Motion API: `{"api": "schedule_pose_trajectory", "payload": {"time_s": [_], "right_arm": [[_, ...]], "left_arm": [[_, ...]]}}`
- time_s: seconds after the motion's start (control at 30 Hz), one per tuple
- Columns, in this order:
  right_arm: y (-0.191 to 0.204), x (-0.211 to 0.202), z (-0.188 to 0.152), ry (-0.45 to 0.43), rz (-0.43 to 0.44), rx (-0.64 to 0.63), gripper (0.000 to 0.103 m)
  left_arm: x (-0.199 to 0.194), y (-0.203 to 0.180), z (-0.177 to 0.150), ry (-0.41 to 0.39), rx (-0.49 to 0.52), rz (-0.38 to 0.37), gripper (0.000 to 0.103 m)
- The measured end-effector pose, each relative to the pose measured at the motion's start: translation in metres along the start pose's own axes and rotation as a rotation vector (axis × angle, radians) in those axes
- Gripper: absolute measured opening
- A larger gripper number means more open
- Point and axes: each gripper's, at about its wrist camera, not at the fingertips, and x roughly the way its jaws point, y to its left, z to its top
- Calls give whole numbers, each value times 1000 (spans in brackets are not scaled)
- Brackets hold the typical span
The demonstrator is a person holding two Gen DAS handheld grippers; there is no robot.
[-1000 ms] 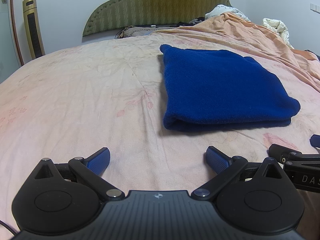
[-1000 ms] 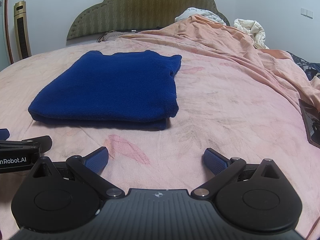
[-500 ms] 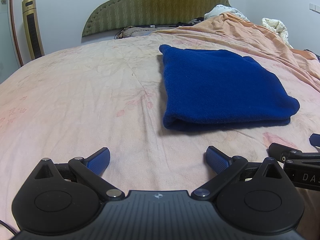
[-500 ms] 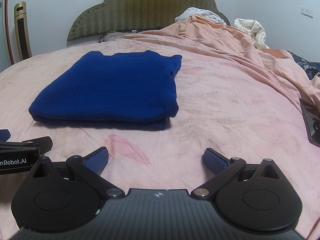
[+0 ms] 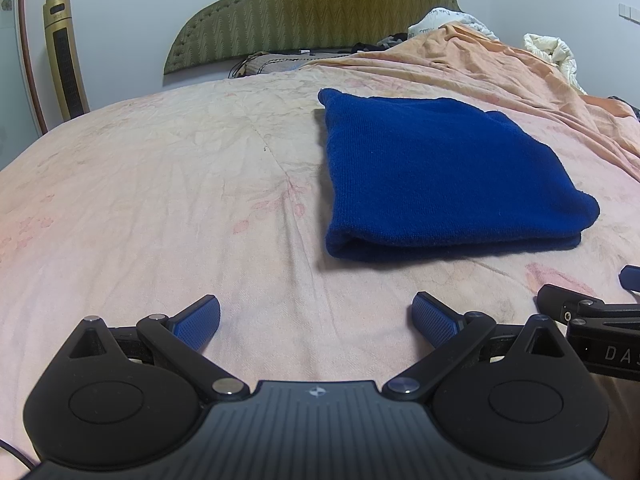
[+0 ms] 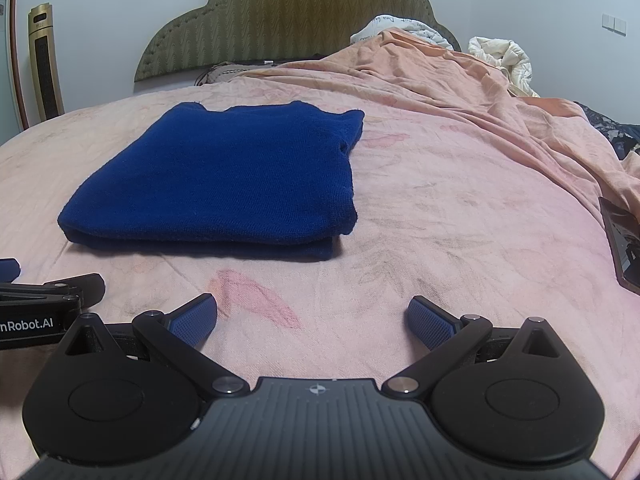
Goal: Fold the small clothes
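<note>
A dark blue knitted garment (image 5: 440,176) lies folded into a flat rectangle on the pink bedsheet (image 5: 160,200); the right wrist view has the same garment (image 6: 240,176) left of centre. My left gripper (image 5: 316,320) hovers low over the sheet, short of the garment's near left corner, open with nothing between its blue pads (image 5: 198,322). My right gripper (image 6: 312,320) is also open and empty, short of the garment's near right corner. Each gripper shows at the other view's edge: the right one (image 5: 592,308), the left one (image 6: 48,292).
A green padded headboard (image 5: 312,12) stands at the far end. A crumpled orange blanket (image 6: 460,92) and white bedding (image 6: 504,60) pile up at the far right. A dark flat object (image 6: 622,240) lies at the right edge of the bed. A gold tower appliance (image 5: 66,56) stands by the left wall.
</note>
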Motion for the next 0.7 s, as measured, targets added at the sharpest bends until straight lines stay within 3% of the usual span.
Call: {"api": "schedule_pose_trajectory", "payload": {"time_s": [0.7], "right_arm": [[1,0,0,-5,-9,15,103]], "left_arm": [[-1,0,-1,-4,0,0,103]]}}
